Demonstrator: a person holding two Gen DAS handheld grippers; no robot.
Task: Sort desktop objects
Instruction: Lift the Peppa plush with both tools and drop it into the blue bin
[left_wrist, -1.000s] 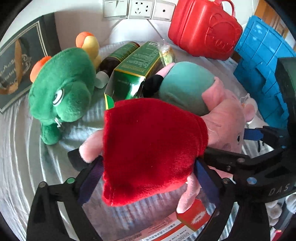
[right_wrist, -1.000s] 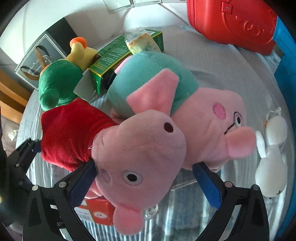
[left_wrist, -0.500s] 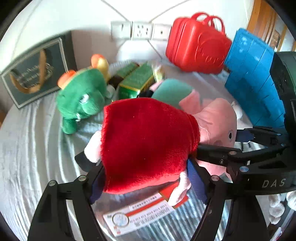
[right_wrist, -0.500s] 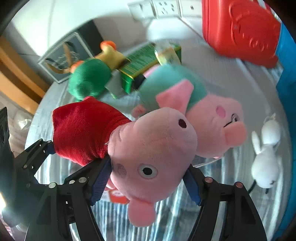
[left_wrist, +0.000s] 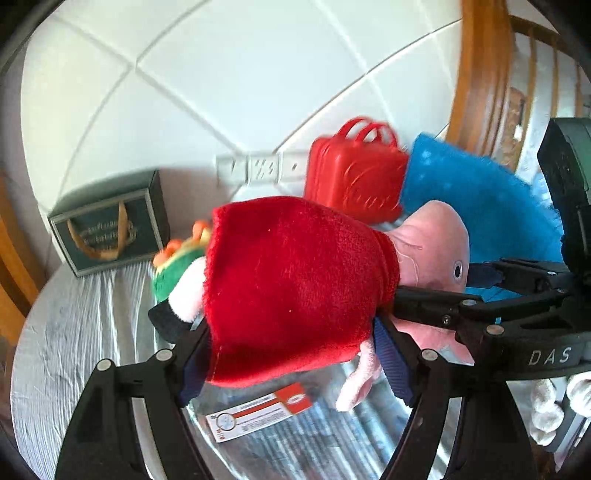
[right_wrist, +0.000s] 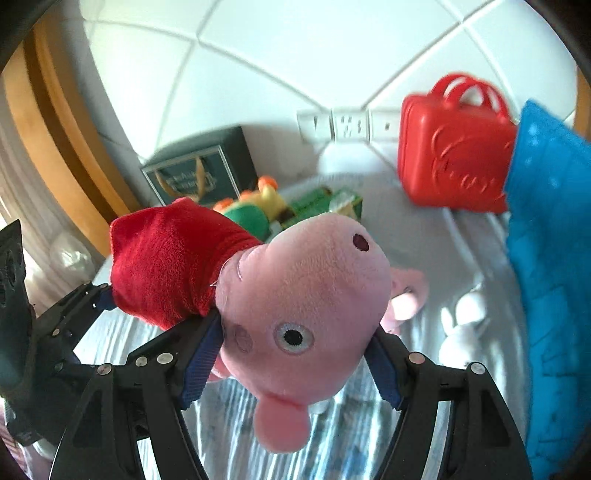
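Observation:
A pink pig plush in a red dress (left_wrist: 291, 288) hangs in the air above the table, held by both grippers. My left gripper (left_wrist: 295, 358) is shut on its red dress body. My right gripper (right_wrist: 291, 354) is shut on its pink head (right_wrist: 306, 302). The right gripper's fingers (left_wrist: 461, 306) also show at the pig's head in the left wrist view. A second pig plush is mostly hidden behind the lifted one; only a pink ear (right_wrist: 406, 288) shows.
On the grey table (left_wrist: 66, 332) lie a green frog plush (right_wrist: 247, 218), a green box (right_wrist: 314, 206), a red and white card box (left_wrist: 258, 413) and a white rabbit toy (right_wrist: 461, 325). A red toy case (right_wrist: 454, 158), a blue bin (right_wrist: 550, 258) and a dark gift box (left_wrist: 107, 229) stand behind.
Both grippers have lifted the red-dressed pig well above the table and tilted upward; the wall now fills the top of both views. The other toys stayed on the table.

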